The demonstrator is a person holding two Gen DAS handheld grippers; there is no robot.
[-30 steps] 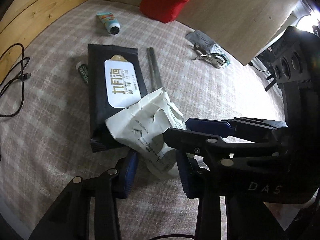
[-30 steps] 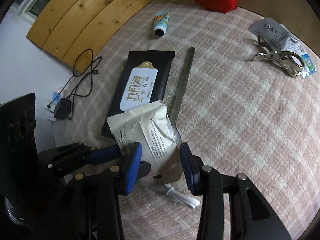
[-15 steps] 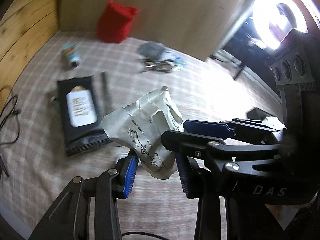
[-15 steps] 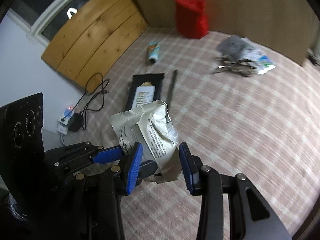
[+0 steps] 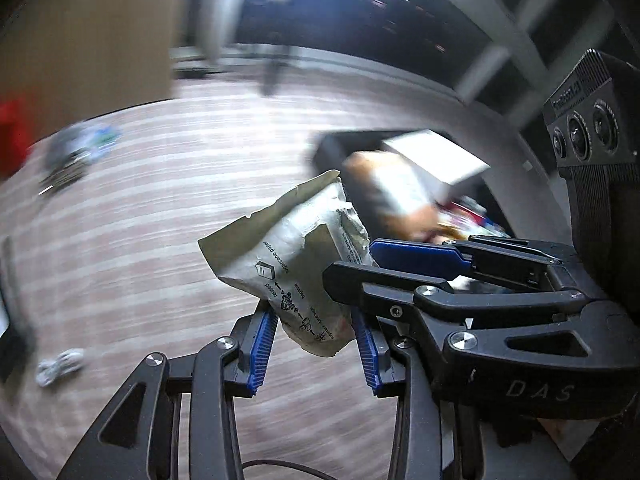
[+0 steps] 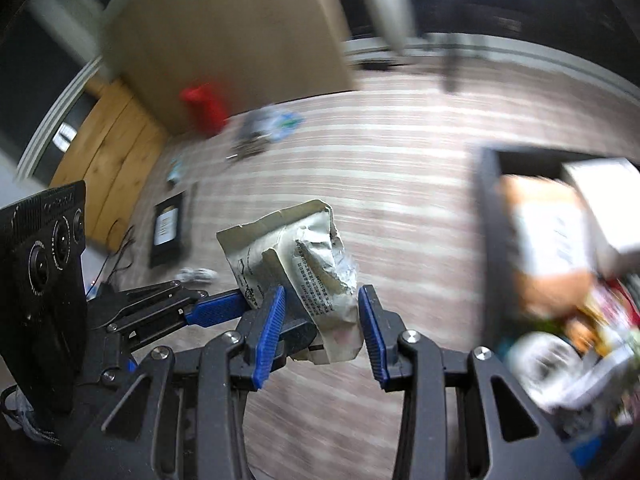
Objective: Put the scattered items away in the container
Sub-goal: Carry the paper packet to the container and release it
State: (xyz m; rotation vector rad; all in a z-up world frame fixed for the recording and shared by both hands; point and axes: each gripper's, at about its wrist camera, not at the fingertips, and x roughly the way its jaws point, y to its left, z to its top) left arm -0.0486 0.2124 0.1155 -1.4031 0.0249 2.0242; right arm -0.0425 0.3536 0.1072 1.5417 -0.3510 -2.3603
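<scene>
A crumpled grey-white paper pouch (image 5: 296, 256) with printed text hangs in the air between both grippers; it also shows in the right wrist view (image 6: 304, 268). My left gripper (image 5: 316, 336) is shut on its lower end. My right gripper (image 6: 322, 328) is shut on the same pouch from the other side. A dark container (image 6: 490, 240) holding several packages sits to the right; it also shows in the left wrist view (image 5: 332, 152), just behind the pouch.
On the checked cloth lie a black wipes pack (image 6: 168, 228), a small tube (image 6: 175, 170), a metal clip on a foil packet (image 6: 264, 128), a coiled white cable (image 5: 60, 364) and a red bag (image 6: 204, 104). Both views are motion-blurred.
Both grippers have lifted the pouch off the cloth and swung it right, away from the wipes pack. The container has come into view.
</scene>
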